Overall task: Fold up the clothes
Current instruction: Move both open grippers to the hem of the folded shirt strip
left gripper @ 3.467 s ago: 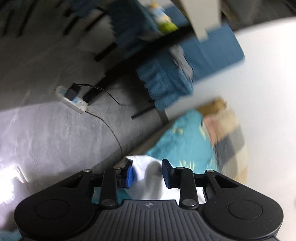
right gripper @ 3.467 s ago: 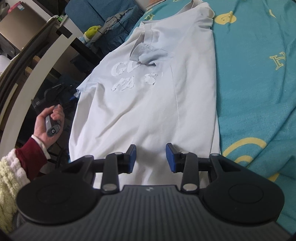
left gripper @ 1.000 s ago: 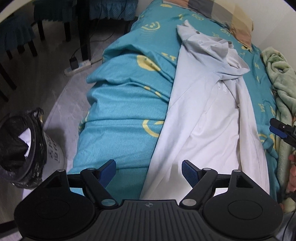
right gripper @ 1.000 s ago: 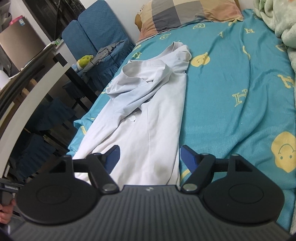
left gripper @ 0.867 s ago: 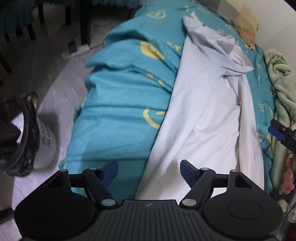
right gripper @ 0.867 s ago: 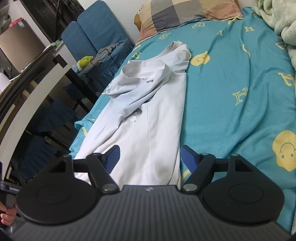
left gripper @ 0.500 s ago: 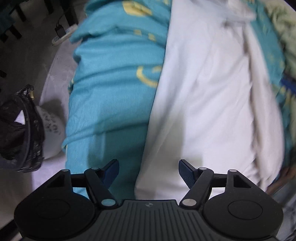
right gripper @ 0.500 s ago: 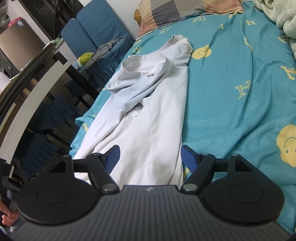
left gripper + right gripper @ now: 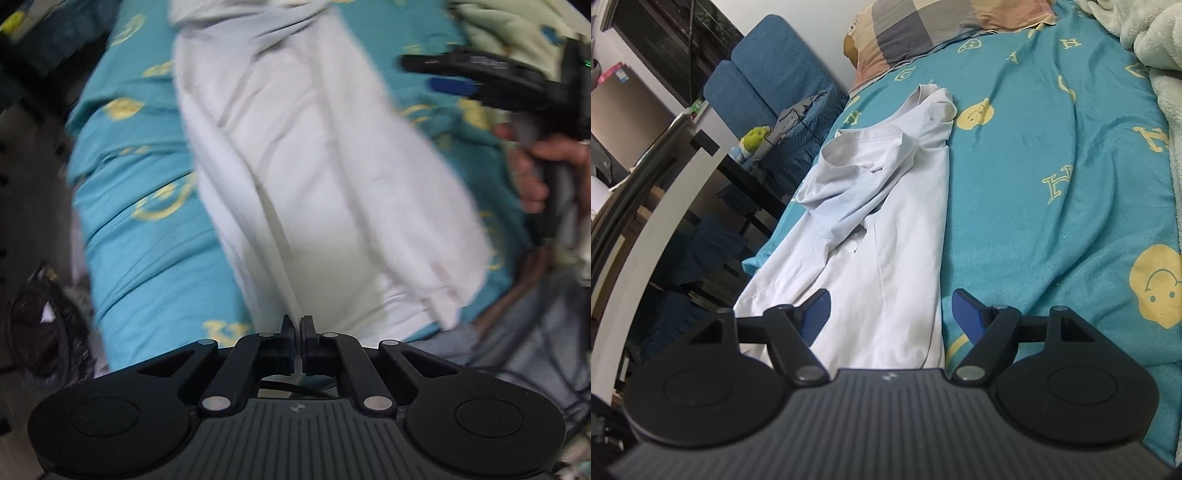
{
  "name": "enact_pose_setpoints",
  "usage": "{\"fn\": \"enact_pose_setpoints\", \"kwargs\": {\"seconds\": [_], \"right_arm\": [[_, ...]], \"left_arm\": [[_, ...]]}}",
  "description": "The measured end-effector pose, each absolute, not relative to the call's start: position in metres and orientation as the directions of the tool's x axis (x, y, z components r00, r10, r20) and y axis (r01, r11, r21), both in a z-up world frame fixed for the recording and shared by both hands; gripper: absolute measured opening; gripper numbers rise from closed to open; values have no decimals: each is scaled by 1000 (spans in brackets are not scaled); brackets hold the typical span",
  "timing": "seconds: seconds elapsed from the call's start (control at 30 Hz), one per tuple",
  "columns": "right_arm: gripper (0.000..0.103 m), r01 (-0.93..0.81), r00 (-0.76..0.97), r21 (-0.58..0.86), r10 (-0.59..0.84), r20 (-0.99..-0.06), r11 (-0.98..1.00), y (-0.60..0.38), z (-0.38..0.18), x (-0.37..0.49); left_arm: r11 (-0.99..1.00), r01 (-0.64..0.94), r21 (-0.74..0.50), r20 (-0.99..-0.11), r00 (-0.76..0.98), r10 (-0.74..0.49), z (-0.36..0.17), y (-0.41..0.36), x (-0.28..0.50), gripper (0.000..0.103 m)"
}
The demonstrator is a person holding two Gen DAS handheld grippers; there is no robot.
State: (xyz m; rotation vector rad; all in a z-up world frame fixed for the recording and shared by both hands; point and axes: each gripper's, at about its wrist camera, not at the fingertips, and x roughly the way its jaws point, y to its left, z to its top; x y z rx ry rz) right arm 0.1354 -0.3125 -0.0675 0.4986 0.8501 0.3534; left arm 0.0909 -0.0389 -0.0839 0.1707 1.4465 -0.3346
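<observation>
Jaws of the left gripper (image 9: 297, 326) pinched on the white shirt's (image 9: 314, 166) hem at the bed's (image 9: 1052, 184) near edge, right gripper (image 9: 890, 308) gaping above it, and that thin bite could slip when lifted!

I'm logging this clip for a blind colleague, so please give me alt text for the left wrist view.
The left hand-held gripper is shut on the near hem of a white shirt lying lengthwise on a teal bedspread with yellow prints. At upper right, the right hand-held gripper is open above the bedspread beside the shirt.
</observation>
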Motion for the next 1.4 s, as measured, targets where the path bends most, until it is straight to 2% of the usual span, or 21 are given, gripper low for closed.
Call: {"fn": "enact_pose_setpoints", "kwargs": {"seconds": [0.17,0.27,0.33,0.4,0.47,0.53,0.6,0.7,0.77,0.87,0.93,1.17,1.27,1.33,1.4], "right_arm": [[75,-85,608,547,478,-634,833,-319,-68,131],[75,-76,604,545,474,-640,835,-323,-69,129],[75,-59,587,547,473,-658,835,-326,-71,127],[75,-54,577,522,453,-680,851,-327,-70,122],[75,-52,569,491,430,-701,870,-327,-68,118],[75,-49,557,466,412,-721,883,-327,-66,112],[75,-44,534,459,409,-740,887,-326,-67,104],[75,-70,473,427,407,-781,902,-315,-73,90],[75,-93,430,380,382,-818,920,-306,-81,80],[73,-94,362,318,330,-872,943,-301,-100,70],[74,-94,370,299,312,-875,950,-301,-104,62],[76,-132,263,431,451,-853,893,-284,-100,45],[75,-178,229,459,490,-841,871,-272,-96,32],[69,-203,203,473,509,-836,857,-265,-94,24],[68,-233,195,455,499,-844,860,-258,-90,15]], "left_arm": [[925,344,-161,-981,45,-188,-137,-69,82,4],[932,285,-225,-966,59,-251,-168,-46,79,6],[932,232,-277,-949,87,-304,-179,-30,76,23],[922,185,-340,-920,136,-367,-180,-12,71,31],[910,138,-392,-884,219,-414,-170,7,66,46],[911,97,-401,-852,325,-410,-160,23,63,76],[921,56,-385,-832,411,-373,-154,37,62,87],[962,-4,-273,-877,413,-247,-163,43,70,87],[967,-29,-253,-898,380,-223,-173,46,77,87],[963,-46,-266,-913,334,-236,-187,49,83,87],[958,-38,-285,-912,317,-259,-191,50,82,88],[919,11,-395,-892,234,-386,-200,53,74,95],[884,59,-464,-871,148,-468,-202,45,67,88],[875,92,-475,-868,113,-483,-201,39,63,77],[880,99,-465,-873,111,-474,-200,36,60,69]]}}
